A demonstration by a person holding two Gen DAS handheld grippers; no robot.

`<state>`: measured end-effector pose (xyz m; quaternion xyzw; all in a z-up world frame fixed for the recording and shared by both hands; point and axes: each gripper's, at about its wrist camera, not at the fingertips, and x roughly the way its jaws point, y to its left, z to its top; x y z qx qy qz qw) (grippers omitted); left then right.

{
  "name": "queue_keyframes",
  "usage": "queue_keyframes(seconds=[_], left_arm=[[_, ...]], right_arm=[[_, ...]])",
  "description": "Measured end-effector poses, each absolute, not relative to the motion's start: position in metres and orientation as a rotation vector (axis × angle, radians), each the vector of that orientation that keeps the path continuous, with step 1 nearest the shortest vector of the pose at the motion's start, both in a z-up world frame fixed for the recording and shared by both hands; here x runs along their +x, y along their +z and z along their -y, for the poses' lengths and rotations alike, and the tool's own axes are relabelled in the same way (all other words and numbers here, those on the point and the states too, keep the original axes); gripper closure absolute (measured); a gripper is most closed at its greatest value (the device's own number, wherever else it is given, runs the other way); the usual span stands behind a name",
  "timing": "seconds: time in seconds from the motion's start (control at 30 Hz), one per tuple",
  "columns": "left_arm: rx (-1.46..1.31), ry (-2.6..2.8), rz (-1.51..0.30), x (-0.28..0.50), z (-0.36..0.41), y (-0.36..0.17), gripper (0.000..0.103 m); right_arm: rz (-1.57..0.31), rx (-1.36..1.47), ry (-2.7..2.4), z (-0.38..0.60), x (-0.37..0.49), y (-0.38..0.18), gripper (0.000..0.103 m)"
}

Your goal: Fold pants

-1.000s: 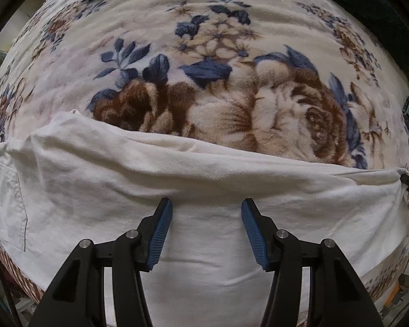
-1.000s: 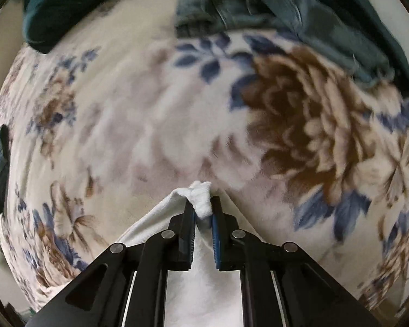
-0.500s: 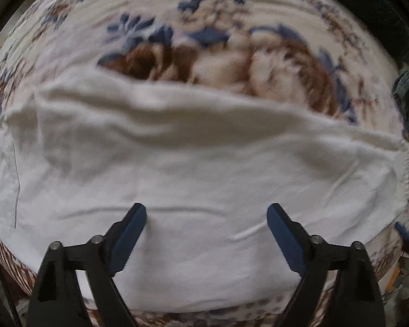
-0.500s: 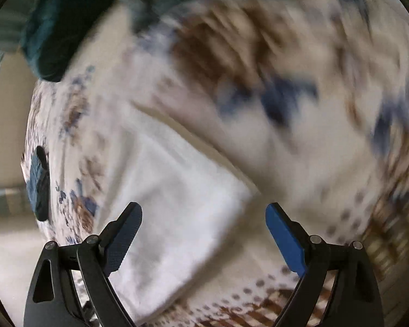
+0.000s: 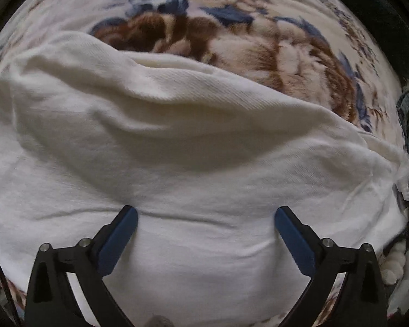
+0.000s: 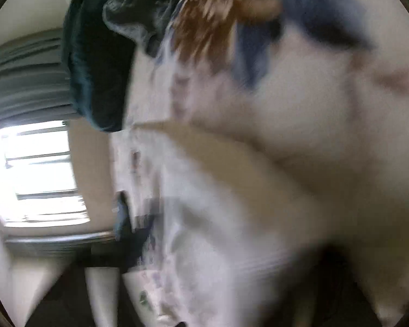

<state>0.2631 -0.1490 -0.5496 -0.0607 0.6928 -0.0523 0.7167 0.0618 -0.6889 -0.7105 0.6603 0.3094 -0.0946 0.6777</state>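
Jaws: left gripper [image 5: 205, 215] wide apart, holding nothing | right: blurred, cannot tell | white pants [image 5: 177, 141] on floral blanket [image 5: 259, 46]

Floral blanket [image 5: 259, 51] in brown and blue — dark pillow [image 6: 95, 62] and bright window [image 6: 41, 177] beside it

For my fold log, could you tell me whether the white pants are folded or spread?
Folded: the white pants show a rounded doubled edge against the floral blanket.
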Motion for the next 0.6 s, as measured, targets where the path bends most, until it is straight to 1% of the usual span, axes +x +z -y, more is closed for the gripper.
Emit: queue_keyframes(seconds=[0.1, 0.17, 0.23, 0.33, 0.43, 0.47, 0.5, 0.6], left_arm=[[-0.148, -0.125, -1.554, 0.259, 0.145, -0.547, 0.0], [-0.203, -0.131, -1.523, 0.263, 0.132, -0.531, 0.0], [-0.257, -0.106, -1.484, 0.258, 0.11, -0.506, 0.0], [-0.313, -0.065, -1.431, 0.249, 0.069, -0.474, 0.0], [-0.346, -0.019, -1.395, 0.227, 0.025, -0.454, 0.0], [-0.368, 0.0, -1.386, 0.218, 0.003, -0.444, 0.0], [-0.381, 0.017, -1.382, 0.212, -0.011, -0.442, 0.0], [-0.412, 0.08, -1.348, 0.197, -0.067, -0.43, 0.0]], right_arm=[[-0.669, 1.463, -0.255, 0.69, 0.051, -0.695, 0.095], [-0.668, 1.401, -0.235, 0.684, 0.053, -0.673, 0.096], [-0.709, 1.284, -0.219, 0.67, 0.066, -0.641, 0.095], [-0.766, 1.035, -0.182, 0.628, 0.097, -0.581, 0.096], [-0.818, 0.844, -0.119, 0.552, 0.129, -0.535, 0.095], [-0.839, 0.79, -0.107, 0.533, 0.137, -0.526, 0.095], [-0.866, 0.709, -0.083, 0.495, 0.15, -0.517, 0.095], [-0.951, 0.54, -0.016, 0.398, 0.18, -0.515, 0.095]])
